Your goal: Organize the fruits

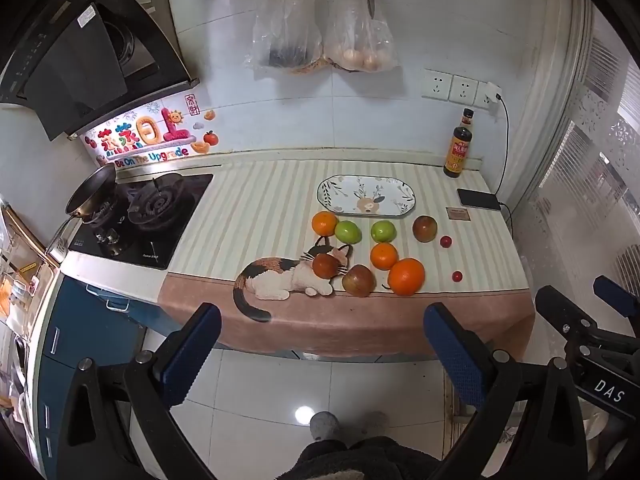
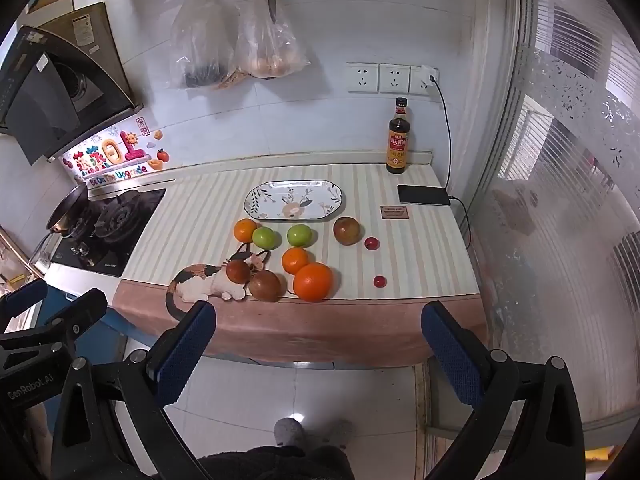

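**Both tools wide apart, short of the fruit on the surface**

At the far left sits a gas hob (image 1: pixel 148 216) with a frying pan (image 1: pixel 90 194) on it. Right of it, the surface (image 1: pixel 256 208) is covered by a striped cloth with a printed cat (image 1: pixel 276 278).

The left tool (image 1: pixel 322 354) hangs off the near edge of the surface, above the floor, with its blue pads spread apart and nothing between them. The right tool (image 2: pixel 318 350) hangs likewise, pads apart and bare.

The fruit lies ahead of both tools, well apart from them, touching neither. From left to right in the back row: a small orange (image 1: pixel 325 223) touching a green apple (image 1: pixel 348 231), a 2nd green apple (image 1: pixel 383 231), then a reddish apple (image 1: pixel 425 229) and a small red fruit (image 1: pixel 446 241). In the near rows: a brown-red fruit (image 1: pixel 326 265) on the cat's face, another brown-red apple (image 1: pixel 359 280) beside it, a mid-size orange (image 1: pixel 384 256), the large orange (image 1: pixel 406 276) near the cloth's stripe edge, and a 2nd small red fruit (image 1: pixel 457 276).

Behind the fruit lies an oval patterned plate (image 1: pixel 334 190), with nothing on it. Further right stand a dark sauce bottle (image 1: pixel 458 148) and a phone (image 1: pixel 479 199) on a cable.
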`<state>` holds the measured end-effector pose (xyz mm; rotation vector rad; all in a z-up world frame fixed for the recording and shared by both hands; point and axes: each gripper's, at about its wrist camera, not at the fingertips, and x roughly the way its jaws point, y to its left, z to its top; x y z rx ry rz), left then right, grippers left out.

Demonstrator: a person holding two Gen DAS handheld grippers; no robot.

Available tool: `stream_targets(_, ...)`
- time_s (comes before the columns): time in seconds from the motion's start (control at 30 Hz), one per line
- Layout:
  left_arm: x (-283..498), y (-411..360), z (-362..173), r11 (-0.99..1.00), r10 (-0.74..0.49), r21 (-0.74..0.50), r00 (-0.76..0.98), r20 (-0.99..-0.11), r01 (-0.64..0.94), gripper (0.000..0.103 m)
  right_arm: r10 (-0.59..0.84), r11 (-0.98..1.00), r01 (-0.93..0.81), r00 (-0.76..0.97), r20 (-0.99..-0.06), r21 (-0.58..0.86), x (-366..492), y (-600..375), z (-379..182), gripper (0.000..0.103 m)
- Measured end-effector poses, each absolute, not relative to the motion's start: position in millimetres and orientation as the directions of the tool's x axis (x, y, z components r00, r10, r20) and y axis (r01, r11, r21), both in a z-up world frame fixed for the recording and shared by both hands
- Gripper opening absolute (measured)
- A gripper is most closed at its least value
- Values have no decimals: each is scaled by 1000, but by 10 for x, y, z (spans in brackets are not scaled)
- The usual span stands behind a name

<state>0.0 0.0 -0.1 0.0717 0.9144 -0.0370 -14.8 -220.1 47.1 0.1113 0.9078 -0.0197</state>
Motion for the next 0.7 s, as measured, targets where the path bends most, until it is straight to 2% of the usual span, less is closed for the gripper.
stream_targets(0.7, 0, 3, 1, 997, -9, 38, 607, -795, 64, 103, 29, 995, 62, 614, -788, 84, -113, -2151, 469, 103)
